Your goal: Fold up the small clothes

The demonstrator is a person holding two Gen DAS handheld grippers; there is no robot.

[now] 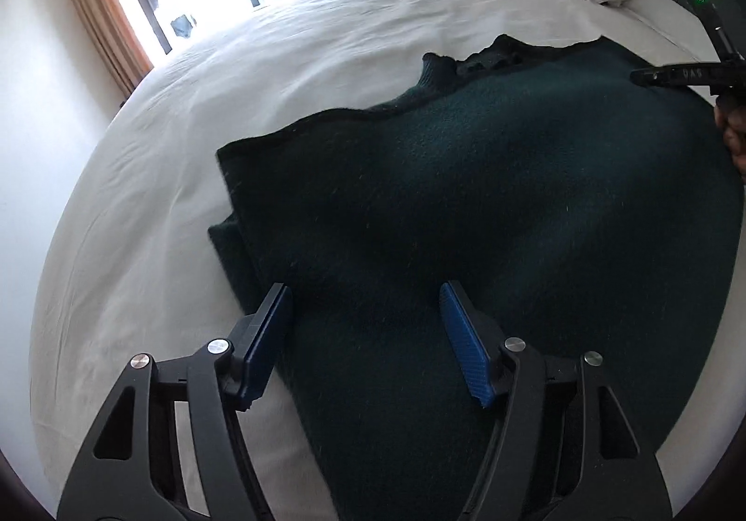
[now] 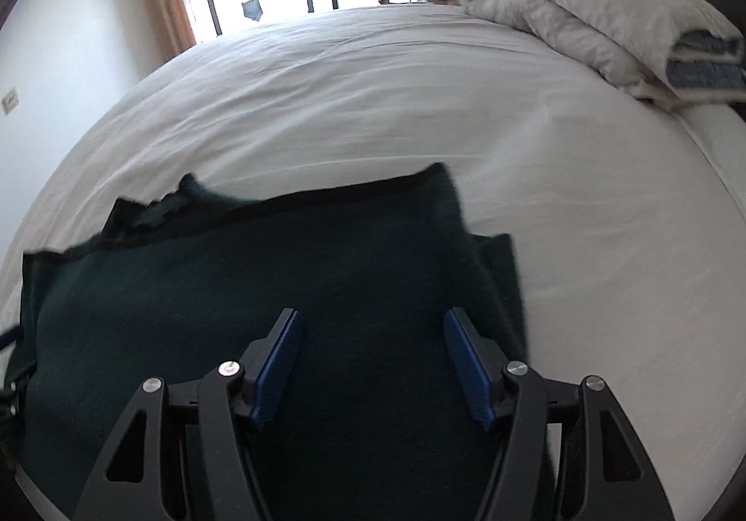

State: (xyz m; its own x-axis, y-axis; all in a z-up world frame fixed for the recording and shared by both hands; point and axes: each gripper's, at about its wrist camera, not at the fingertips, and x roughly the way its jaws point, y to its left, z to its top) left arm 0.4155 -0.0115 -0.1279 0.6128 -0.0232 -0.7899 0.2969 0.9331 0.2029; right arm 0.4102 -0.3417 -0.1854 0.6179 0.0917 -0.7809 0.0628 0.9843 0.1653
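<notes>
While it lies flat across the white-sheeted bed (image 1: 326, 54), the dark green knitted sweater (image 1: 489, 204) fills the centre and right of the left wrist view, its ribbed collar toward the upper right. The left gripper (image 1: 366, 302) hangs over its lower edge, blue-padded fingers (image 1: 268, 334) spread, nothing between them. The right gripper (image 2: 370, 329) hovers above the fabric too, fingers apart and empty. A rumpled cream duvet (image 2: 583, 17) sits upper right.
</notes>
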